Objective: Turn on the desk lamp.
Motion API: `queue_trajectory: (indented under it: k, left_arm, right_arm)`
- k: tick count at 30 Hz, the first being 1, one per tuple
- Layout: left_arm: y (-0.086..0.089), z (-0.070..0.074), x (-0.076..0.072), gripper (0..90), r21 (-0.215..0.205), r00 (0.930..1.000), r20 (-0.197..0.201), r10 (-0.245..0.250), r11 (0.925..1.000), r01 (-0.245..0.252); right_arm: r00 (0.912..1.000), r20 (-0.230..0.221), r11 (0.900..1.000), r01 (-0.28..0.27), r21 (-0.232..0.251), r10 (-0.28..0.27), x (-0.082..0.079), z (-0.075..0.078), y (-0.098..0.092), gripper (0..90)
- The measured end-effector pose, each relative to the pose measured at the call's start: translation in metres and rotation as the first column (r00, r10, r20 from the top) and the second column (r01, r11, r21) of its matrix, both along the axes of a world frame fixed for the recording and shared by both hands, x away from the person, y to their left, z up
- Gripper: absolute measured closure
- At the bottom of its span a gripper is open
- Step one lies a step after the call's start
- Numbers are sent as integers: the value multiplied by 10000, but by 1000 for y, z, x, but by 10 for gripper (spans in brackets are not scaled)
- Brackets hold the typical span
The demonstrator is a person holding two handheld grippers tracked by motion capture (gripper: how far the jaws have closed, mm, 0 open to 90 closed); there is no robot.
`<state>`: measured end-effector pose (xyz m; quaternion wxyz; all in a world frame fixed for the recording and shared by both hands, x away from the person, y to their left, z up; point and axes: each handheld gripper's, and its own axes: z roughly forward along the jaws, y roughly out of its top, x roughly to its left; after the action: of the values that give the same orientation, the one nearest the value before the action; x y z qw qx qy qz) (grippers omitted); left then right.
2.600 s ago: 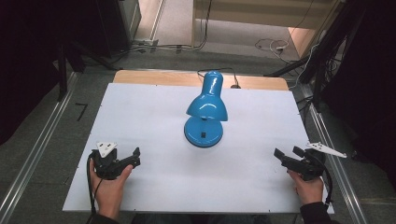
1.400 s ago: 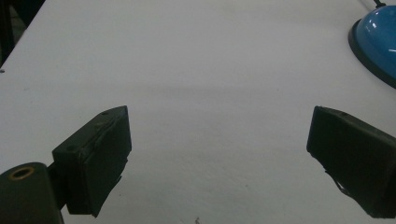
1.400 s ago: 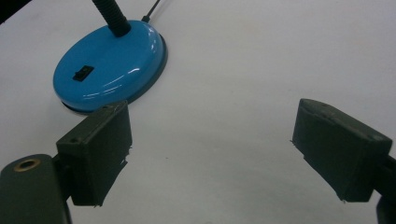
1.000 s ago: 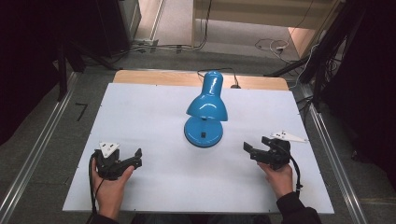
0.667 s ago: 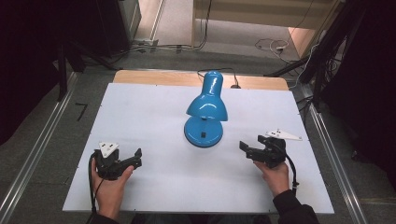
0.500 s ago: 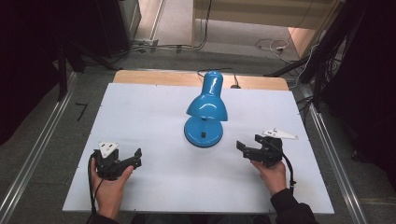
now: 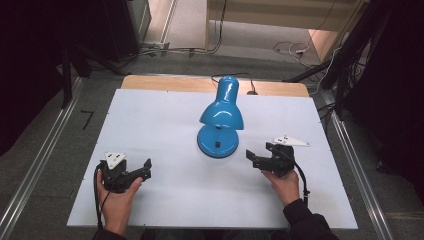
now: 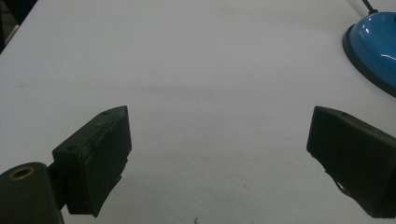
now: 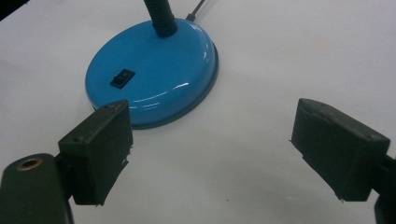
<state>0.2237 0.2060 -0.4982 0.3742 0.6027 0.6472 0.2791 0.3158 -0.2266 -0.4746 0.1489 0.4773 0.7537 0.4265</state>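
The left hand-held gripper (image 7: pixel 145 169) was black, with a grey three-cornered plate on top marked by small dark dots, and a black cable looped down beside the person's left hand (image 7: pixel 116 201). The right hand-held gripper (image 7: pixel 251 157) matched it, with its own pale plate and a black cable curving back toward a dark sleeve (image 7: pixel 307 225). Up close, each jaw was a blocky matt-black pad with small screw holes, and a brass-ringed hole sat at the lower left corner.

table (image 7: pixel 150 120): white top, wooden far edge | on it: blue desk lamp (image 7: pixel 219 120), mid-back
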Motion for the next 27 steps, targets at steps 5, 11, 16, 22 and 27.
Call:
queue_trajectory:
  k: [5, 11, 16, 22, 27]
  left_arm:
    - [0, 0, 0, 72, -41, 10000, 14, 22, 10000, -22]
    - [1, 0, 0, 72, -74, 10000, -6, 51, 10000, -51]
    - [2, 0, 0, 72, -101, 10000, 0, 57, 9999, -57]
    - [2, 0, 0, 72, -103, 10000, -2, 47, 9999, -47]
    - [2, 0, 0, 72, -87, 10000, -36, 56, 9999, -56]
  right_arm:
    - [9999, -2, 9999, -123, -44, 123, 1, -1, 8, 114]
    - [9997, 37, 9997, -240, -49, 240, 4, -1, 18, 114]
    - [9994, 105, 9995, -321, -58, 322, 5, -1, 24, 117]
    - [9991, 158, 9992, -391, -114, 392, 6, 0, 31, 118]
    - [9988, 174, 9989, -448, -98, 450, 8, 1, 36, 121]
